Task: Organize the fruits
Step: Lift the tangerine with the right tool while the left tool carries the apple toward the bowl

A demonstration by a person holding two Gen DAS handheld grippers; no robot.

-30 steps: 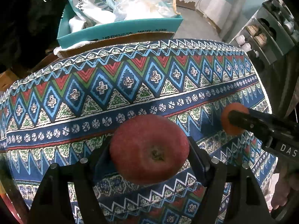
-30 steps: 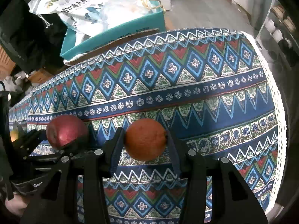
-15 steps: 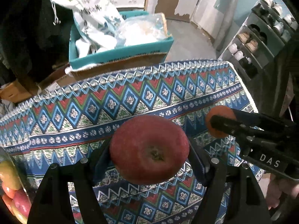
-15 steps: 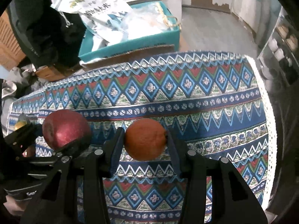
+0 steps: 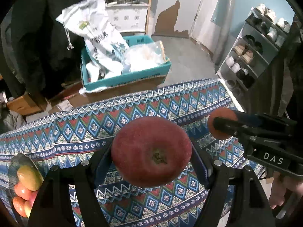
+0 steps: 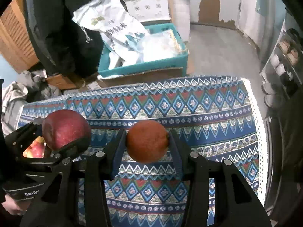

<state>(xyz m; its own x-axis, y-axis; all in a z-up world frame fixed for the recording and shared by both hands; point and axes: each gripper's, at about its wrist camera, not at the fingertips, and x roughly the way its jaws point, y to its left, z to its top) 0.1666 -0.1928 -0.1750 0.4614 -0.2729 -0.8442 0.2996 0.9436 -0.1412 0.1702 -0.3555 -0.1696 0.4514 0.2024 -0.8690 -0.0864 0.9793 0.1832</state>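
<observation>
- Carry step: left gripper [image 5: 151, 151] pinched round red apple [image 5: 151, 152]; right gripper [image 6: 147, 141] pinched round orange [image 6: 147, 141], both above patterned tablecloth [image 6: 189, 117].
- Next, probably: lower each into the clear fruit bowl [image 5: 20, 160] at left without knocking its fruit.

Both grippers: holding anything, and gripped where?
Left gripper clamps the red apple by its sides, calyx end facing the camera. Right gripper clamps the orange across its sides.

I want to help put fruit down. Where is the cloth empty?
The patterned cloth is bare from its far edge by the teal box across to its lacy right edge. It is crowded at the left, where the glass bowl of fruit sits near the cloth's edge.
</observation>
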